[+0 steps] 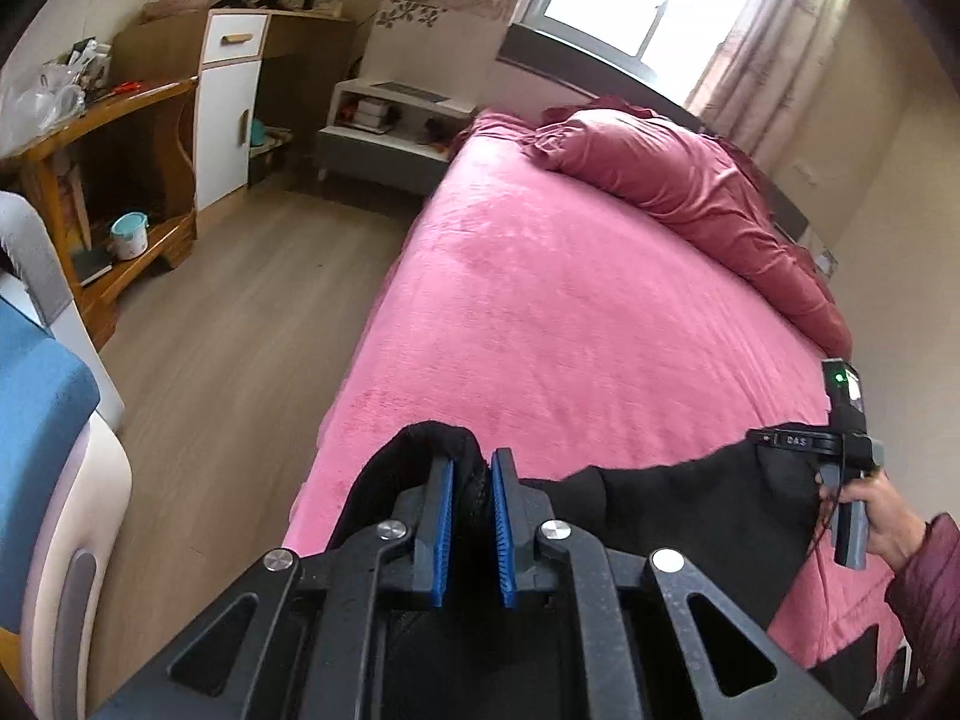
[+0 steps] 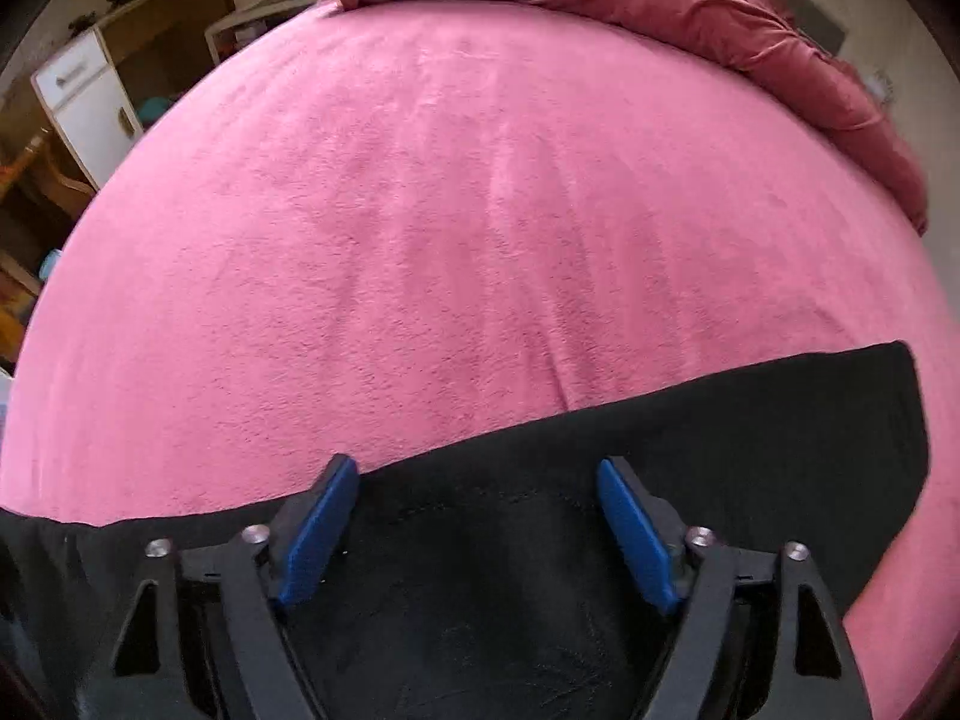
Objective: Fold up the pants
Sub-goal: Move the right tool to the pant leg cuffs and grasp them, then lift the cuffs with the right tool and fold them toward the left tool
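Black pants (image 2: 600, 480) spread along near edge of pink bed (image 2: 450, 210). Left tongs (image 1: 471, 480) clamped on bunched pants fabric; right tongs (image 2: 474, 480) spread apart above pants. Teal pot (image 1: 128, 234) on shelf beyond bed, contents unseen.

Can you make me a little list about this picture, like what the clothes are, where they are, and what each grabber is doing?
clothes: black fabric pants, spread out
where: near edge of the pink fleecy bed cover
left gripper: shut, pinching a bunched fold of the pants
right gripper: open above the pants, nothing pinched
also on bed: dark red rumpled quilt at the far end
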The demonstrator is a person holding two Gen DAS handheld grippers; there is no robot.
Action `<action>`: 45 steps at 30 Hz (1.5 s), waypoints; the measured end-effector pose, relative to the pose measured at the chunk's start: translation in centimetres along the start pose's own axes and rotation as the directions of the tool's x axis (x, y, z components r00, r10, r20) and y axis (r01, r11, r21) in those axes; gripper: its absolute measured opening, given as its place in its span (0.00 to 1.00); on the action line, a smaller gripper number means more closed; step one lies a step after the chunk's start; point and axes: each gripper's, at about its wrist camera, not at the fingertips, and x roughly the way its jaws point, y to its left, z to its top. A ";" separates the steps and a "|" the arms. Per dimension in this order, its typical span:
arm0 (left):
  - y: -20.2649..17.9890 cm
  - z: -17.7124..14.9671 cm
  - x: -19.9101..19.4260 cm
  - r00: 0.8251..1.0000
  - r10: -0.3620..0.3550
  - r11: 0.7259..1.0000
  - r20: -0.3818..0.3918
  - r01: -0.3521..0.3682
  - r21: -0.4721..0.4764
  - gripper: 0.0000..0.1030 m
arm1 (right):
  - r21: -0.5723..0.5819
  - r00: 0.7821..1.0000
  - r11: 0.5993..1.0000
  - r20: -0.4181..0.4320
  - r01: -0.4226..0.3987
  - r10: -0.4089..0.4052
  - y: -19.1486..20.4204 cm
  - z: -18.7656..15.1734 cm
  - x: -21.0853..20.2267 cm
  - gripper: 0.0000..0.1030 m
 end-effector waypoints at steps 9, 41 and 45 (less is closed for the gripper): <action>-1.2 -1.8 -2.2 1.000 -0.002 0.999 -0.003 0.002 0.041 0.11 | -0.020 0.996 0.997 0.052 -0.071 0.072 -0.6 -2.6 -4.4 0.05; -1.5 -16.3 -10.3 0.995 -0.031 0.997 -0.095 0.038 0.074 0.10 | 0.170 0.950 0.941 0.169 -0.292 0.264 -5.1 -16.8 -15.7 0.30; -1.4 -16.6 -10.5 0.995 -0.040 0.996 -0.091 0.047 0.082 0.10 | 0.225 0.957 0.933 0.141 -0.280 0.253 -2.8 -11.6 -14.4 0.93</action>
